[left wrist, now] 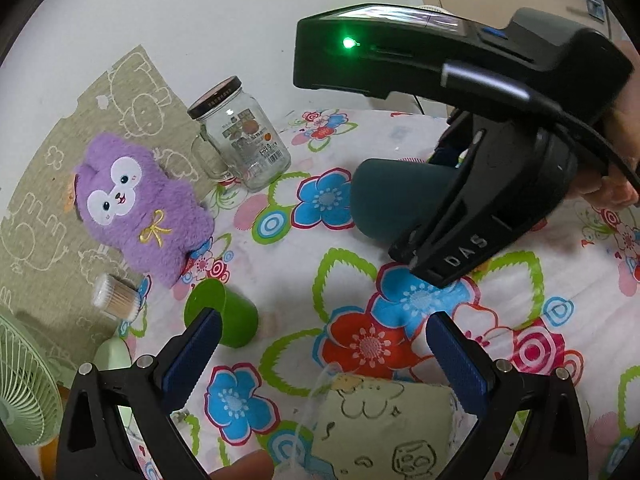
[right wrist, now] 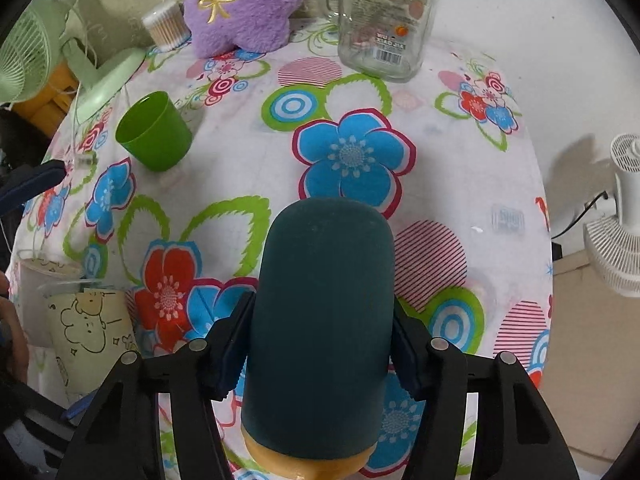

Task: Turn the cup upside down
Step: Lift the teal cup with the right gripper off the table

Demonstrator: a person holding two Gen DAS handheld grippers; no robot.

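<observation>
My right gripper (right wrist: pixel 320 344) is shut on a dark teal cup (right wrist: pixel 324 316) with a yellow rim end toward the camera, its closed base pointing away; it lies roughly level over the flowered tablecloth. In the left wrist view the same teal cup (left wrist: pixel 396 200) is held in the right gripper (left wrist: pixel 448 236), at centre right. My left gripper (left wrist: pixel 324 344) is open and empty above the cloth. A green cup (left wrist: pixel 228 312) stands just past its left finger; in the right wrist view the green cup (right wrist: pixel 154 132) sits mouth up at left.
A purple plush toy (left wrist: pixel 136 204), a glass jar mug (left wrist: pixel 240 136) and a tub of cotton swabs (left wrist: pixel 116 290) stand at the back. A pale cartoon-printed cup (left wrist: pixel 384 424) lies near the left gripper. A green fan (left wrist: pixel 24 384) is left, a white fan (right wrist: pixel 620 232) right.
</observation>
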